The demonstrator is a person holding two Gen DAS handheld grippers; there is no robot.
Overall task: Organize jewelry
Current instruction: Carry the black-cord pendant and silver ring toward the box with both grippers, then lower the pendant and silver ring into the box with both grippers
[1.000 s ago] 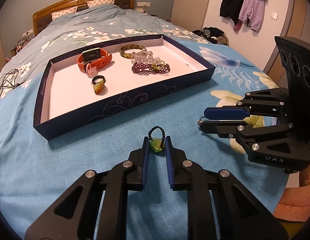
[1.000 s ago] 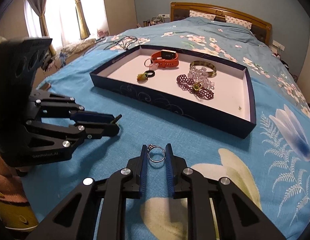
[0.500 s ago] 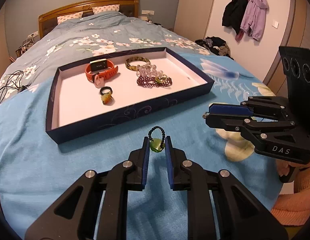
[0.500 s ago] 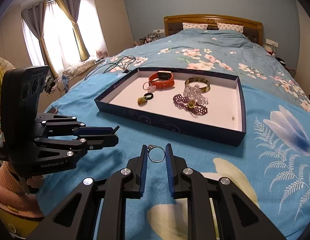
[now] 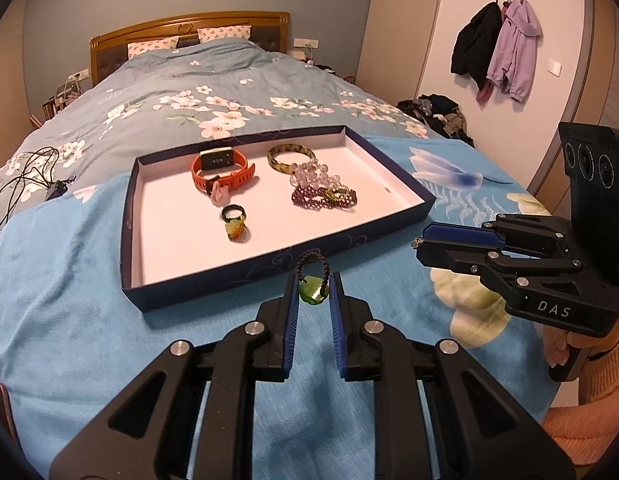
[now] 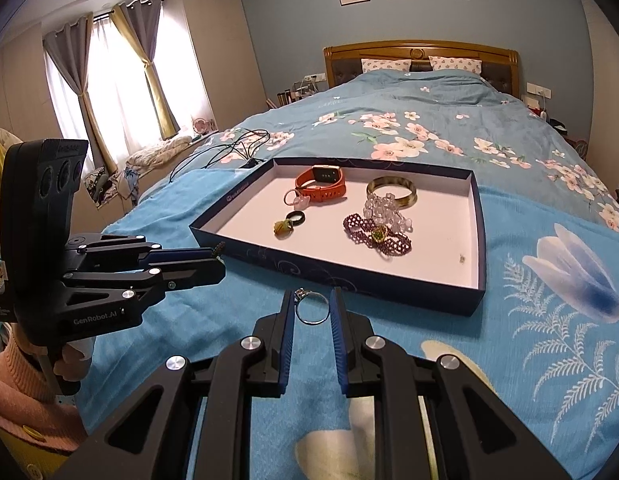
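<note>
You have both pieces off the bedspread now, and that is the change that matters: your left gripper is clenched on the green pendant, its dark beaded loop arching above the jaws at centre frame, and your right gripper is clamped across the silver ring, which sits flat between the blue pads at the middle of the right wrist view. Compared with a second ago, both hands are raised and tipped up: the tray, which filled the upper half of each view, now sits smaller and closer to mid-frame, and more of the room shows above it, the headboard, the wall pictures and the curtains. The grips themselves look unchanged; neither jaw has widened or narrowed, and each piece sits in the same spot between its pads. For the task this reads as the lift done and the carry to the tray as the step in hand. Inside the tray already lie the orange watch, the bangle, the clear and purple bead bracelets and a black ring touching an amber piece, leaving bare white floor at lower left and far right for what you hold.
</note>
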